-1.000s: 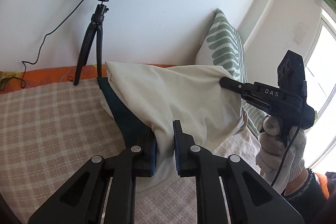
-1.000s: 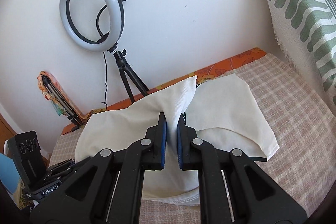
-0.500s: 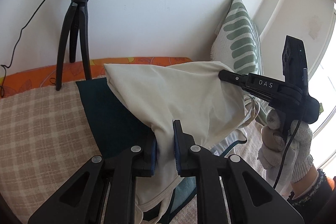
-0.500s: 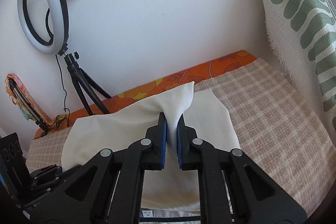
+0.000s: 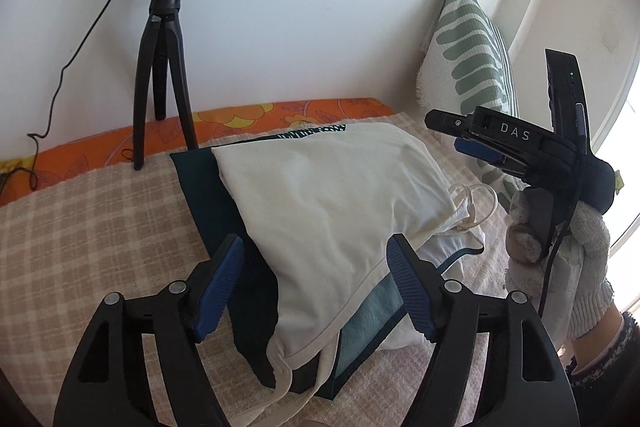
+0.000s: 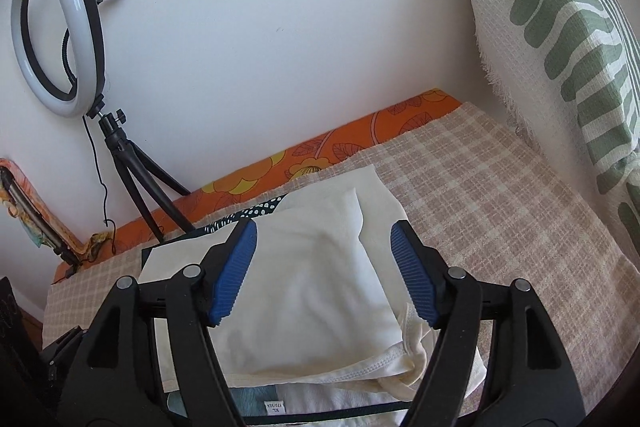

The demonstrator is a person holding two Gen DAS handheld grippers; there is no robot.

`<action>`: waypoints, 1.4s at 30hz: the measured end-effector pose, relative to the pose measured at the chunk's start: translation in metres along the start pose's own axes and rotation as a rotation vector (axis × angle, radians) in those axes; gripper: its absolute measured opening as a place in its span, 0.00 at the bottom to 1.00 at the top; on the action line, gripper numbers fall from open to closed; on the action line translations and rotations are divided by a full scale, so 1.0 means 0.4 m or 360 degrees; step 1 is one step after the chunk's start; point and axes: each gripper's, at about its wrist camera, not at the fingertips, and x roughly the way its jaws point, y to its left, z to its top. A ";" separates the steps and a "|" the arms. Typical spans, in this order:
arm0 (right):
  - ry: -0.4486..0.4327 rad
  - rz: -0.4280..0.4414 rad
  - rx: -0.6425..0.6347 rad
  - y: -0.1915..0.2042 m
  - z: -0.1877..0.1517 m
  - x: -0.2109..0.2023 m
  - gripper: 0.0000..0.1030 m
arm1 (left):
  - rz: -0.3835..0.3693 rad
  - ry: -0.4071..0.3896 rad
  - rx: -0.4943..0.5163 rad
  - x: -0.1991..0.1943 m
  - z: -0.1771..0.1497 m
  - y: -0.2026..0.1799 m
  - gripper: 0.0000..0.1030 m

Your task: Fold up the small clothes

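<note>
I see one cream cotton garment folded over one dark teal garment on the checked bed; both my grippers' jaws are opening, gripping nothing.

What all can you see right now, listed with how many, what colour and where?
cream top: one, cream, folded on the pile of clothes.
dark teal garment: one, dark teal, under the cream top.
white garment: one, white, low in the pile, label showing.
checked cover: one, beige and white, under the clothes.
orange floral cloth: one, orange, along the wall.
ring light: one, white, on a black tripod by the wall.
leaf-print cushion: one, green and white, against the wall.
left tongs: black, blue pads, opening over the pile.
right tongs: same, opening.
gloved hand: one, white glove, holding the right tongs.
</note>
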 end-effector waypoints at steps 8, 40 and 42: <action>-0.0026 -0.0084 -0.0094 0.049 -0.018 -0.087 0.71 | 0.0055 -0.0061 0.0047 -0.088 -0.018 -0.021 0.78; -0.0323 -0.0151 -0.0264 0.364 -0.302 -0.442 0.92 | 0.0232 -0.0367 0.0160 -0.560 -0.234 0.007 0.82; -0.0313 -0.0158 -0.0252 0.366 -0.325 -0.439 0.92 | 0.0287 -0.0365 0.0189 -0.572 -0.259 0.009 0.87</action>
